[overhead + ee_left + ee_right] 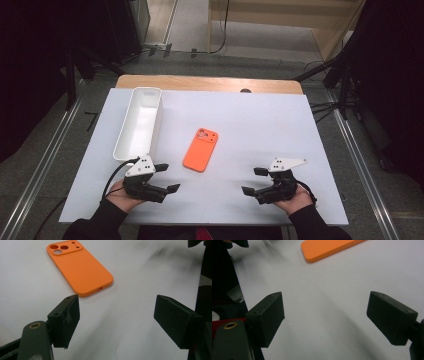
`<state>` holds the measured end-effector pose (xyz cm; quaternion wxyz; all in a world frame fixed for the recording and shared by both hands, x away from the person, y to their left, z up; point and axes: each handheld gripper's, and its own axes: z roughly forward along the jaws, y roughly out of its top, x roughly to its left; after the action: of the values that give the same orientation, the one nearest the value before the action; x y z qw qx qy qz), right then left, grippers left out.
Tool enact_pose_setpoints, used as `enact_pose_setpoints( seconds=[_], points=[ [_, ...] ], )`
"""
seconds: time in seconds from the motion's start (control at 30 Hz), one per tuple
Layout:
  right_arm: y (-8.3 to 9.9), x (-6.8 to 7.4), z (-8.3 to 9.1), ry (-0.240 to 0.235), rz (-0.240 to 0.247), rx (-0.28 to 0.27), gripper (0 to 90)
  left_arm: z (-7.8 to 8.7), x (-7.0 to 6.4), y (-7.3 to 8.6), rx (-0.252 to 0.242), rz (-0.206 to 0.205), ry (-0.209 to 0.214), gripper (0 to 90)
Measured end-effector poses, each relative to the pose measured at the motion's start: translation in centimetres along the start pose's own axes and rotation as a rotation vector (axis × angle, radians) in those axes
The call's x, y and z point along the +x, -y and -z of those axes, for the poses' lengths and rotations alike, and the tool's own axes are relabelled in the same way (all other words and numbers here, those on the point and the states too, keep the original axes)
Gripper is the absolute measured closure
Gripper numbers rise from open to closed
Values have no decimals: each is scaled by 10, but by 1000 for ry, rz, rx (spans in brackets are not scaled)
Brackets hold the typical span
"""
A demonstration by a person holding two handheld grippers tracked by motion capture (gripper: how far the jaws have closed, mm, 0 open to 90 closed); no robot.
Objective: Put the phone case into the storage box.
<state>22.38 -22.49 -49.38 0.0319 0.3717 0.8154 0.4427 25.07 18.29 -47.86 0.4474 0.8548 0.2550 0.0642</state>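
Both tools, the left tool (170,176) and the right tool (253,181), rested near the worktop's (260,120) front edge with jaws spread wide and empty, seemingly poised to start. The orange phone case (200,149) lay camera-side up mid-worktop between them, and a white tray (121,145) stood along the left edge, plausibly its destination.
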Motion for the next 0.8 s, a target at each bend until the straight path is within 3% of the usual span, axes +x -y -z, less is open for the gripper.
enact_pose_setpoints(
  seconds=[0.8],
  points=[
    [0, -1, -1, -8, 24, 4, 133, 1, 1, 0, -9, 2, 8, 209]
  ],
)
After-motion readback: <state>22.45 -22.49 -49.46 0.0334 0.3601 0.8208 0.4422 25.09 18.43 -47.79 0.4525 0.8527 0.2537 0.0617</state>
